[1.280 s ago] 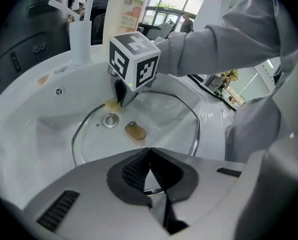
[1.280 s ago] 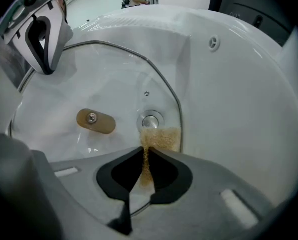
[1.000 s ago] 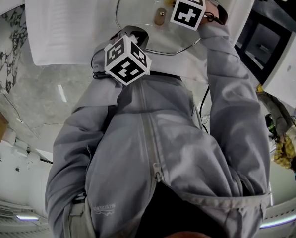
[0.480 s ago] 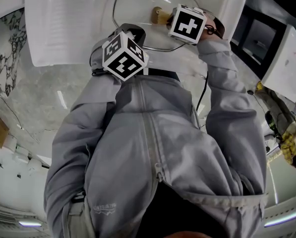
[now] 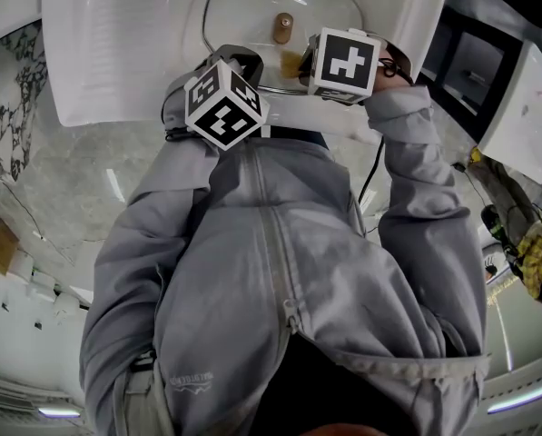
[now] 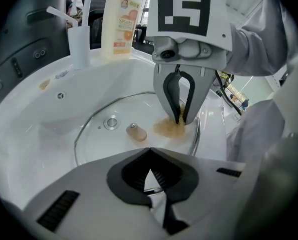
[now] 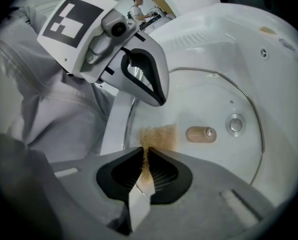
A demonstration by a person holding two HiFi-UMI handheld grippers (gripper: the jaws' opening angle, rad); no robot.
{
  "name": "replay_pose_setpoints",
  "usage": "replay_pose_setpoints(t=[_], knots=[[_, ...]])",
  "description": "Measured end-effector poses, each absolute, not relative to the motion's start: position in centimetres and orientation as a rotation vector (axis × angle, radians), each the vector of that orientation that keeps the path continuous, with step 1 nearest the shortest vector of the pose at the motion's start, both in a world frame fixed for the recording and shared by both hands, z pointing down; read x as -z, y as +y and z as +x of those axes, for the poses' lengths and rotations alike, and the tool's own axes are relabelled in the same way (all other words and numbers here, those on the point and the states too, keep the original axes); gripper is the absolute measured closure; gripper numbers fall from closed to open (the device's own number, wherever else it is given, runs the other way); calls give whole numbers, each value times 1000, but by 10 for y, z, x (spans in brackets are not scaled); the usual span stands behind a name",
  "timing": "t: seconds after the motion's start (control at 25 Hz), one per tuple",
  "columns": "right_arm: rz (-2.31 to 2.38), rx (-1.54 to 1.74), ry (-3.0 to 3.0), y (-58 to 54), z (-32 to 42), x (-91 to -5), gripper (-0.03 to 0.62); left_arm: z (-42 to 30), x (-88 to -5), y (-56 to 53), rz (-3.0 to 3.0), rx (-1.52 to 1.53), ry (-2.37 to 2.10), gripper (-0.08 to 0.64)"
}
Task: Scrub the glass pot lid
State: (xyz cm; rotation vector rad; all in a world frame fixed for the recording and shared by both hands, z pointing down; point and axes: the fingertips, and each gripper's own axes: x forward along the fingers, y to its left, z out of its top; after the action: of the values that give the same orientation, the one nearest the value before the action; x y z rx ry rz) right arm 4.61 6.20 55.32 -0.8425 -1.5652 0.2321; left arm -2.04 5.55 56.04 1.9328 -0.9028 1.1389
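Grip | right hand-held gripper [image 7: 145, 154] clamped on scrub pad [image 7: 156, 136] touching glass pot lid [image 7: 213, 104] | left hand-held gripper [image 6: 149, 154] pinching its rim

White sink [image 5: 116, 53] with a glass pot lid [image 5: 243, 25] lying in its basin

The lid lies flat on the basin floor, wooden knob [image 5: 282, 27] up, and fills most of the bowl. To the lid's left in the head view, the sink's ribbed drainboard [image 5: 143, 25] spreads out. Beyond the lid in the left gripper view, two things stand on the sink's far rim side by side: an orange-labelled bottle [image 6: 121, 21] and a white tumbler [image 6: 79, 45] with a white stick in it.
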Motion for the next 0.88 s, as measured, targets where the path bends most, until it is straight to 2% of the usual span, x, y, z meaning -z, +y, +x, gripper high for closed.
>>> replay_pose_setpoints(t=[0.28,0.52,0.88], knots=[[-923,-253,-1539,61,48,-546,562,-21,-560,56,1919,-1119,-897,554],[-590,64,-1605,-35,32,-588,563,-20,-560,57,1915,-1123,-885,554],[-489,402,-1678,-103,-1,-628,563,-21,-563,60,1896,-1108,-883,554]])
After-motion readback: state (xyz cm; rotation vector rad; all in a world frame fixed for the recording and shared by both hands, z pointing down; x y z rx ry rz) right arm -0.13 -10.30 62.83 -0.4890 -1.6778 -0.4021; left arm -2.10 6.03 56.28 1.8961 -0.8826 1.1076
